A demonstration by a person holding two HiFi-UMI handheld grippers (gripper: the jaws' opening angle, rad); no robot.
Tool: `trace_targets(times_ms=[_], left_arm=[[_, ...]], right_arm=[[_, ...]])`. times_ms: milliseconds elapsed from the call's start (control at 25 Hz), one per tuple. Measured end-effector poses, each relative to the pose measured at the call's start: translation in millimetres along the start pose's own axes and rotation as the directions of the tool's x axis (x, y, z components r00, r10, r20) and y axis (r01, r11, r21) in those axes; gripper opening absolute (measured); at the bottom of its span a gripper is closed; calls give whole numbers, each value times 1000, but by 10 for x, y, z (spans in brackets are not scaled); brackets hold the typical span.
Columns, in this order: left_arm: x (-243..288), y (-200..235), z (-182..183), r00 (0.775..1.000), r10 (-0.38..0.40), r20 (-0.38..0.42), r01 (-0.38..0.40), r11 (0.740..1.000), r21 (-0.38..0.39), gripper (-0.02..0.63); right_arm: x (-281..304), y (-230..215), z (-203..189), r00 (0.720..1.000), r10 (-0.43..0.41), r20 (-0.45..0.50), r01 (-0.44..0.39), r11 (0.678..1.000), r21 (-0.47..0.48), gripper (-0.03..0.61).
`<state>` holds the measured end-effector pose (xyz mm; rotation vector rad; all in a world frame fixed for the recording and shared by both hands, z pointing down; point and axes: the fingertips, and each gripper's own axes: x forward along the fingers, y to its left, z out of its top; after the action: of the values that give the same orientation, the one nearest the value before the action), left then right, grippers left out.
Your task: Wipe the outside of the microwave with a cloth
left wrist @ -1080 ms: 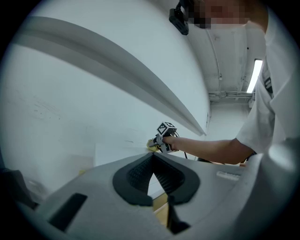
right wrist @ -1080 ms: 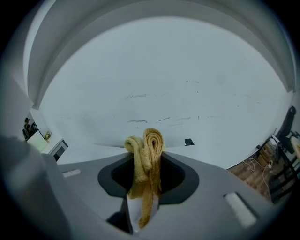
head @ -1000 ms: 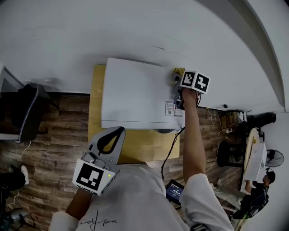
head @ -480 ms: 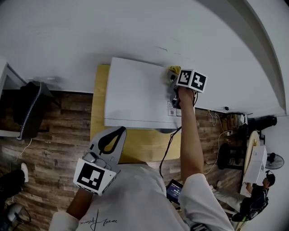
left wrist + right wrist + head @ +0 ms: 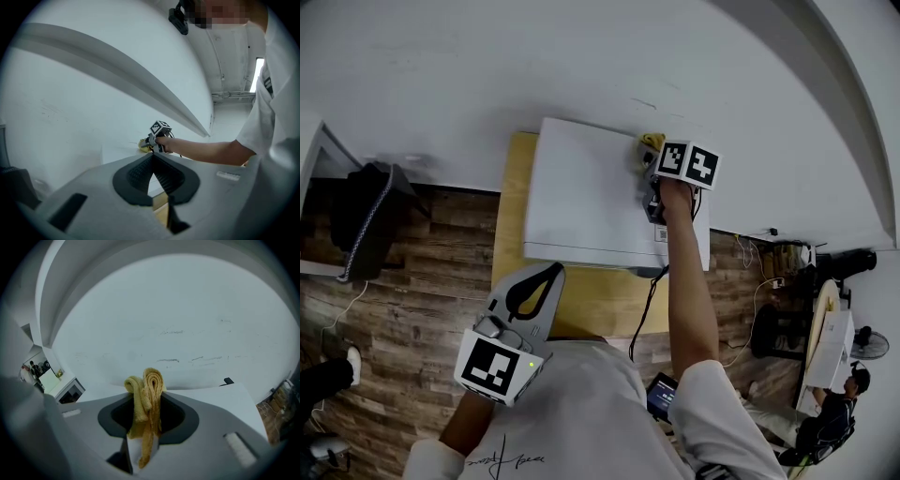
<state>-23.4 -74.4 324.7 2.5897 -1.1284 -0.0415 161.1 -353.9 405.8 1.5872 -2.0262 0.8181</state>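
Note:
The white microwave (image 5: pixel 591 197) stands on a wooden table against the wall. My right gripper (image 5: pixel 650 157) is over the back right part of its top and shut on a folded yellow cloth (image 5: pixel 649 142). In the right gripper view the cloth (image 5: pixel 146 404) stands bunched between the jaws, with the microwave's top (image 5: pixel 215 397) beyond it. My left gripper (image 5: pixel 546 272) hangs near my body in front of the microwave, shut and holding nothing. From the left gripper view its jaws meet at a point (image 5: pixel 153 160), and the cloth (image 5: pixel 143 144) shows far off on the microwave's top (image 5: pixel 119 154).
The wooden table (image 5: pixel 581 300) shows in front of the microwave, and a black cable (image 5: pixel 649 314) hangs off its front right. A dark chair (image 5: pixel 361 225) stands at the left on the plank floor. A person (image 5: pixel 834 422) sits at the lower right. The white wall runs right behind the microwave.
My right gripper has slid the cloth leftward along the back of the microwave's top. The left gripper has stayed where it was.

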Motion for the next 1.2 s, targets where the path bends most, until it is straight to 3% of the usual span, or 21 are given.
trace_targets(times_ms=[720, 960, 1200], left_arm=[[-221, 69, -14, 998, 56, -2, -56, 998, 1, -12], [-285, 126, 64, 994, 98, 47, -97, 995, -22, -12], [-380, 126, 8, 992, 126, 28, -125, 992, -9, -12]], right_arm=[[234, 862, -7, 992, 124, -23, -126, 990, -62, 126], [350, 1207, -26, 986, 160, -38, -163, 981, -104, 126], [404, 1550, -43, 976, 211, -49, -216, 968, -130, 126]])
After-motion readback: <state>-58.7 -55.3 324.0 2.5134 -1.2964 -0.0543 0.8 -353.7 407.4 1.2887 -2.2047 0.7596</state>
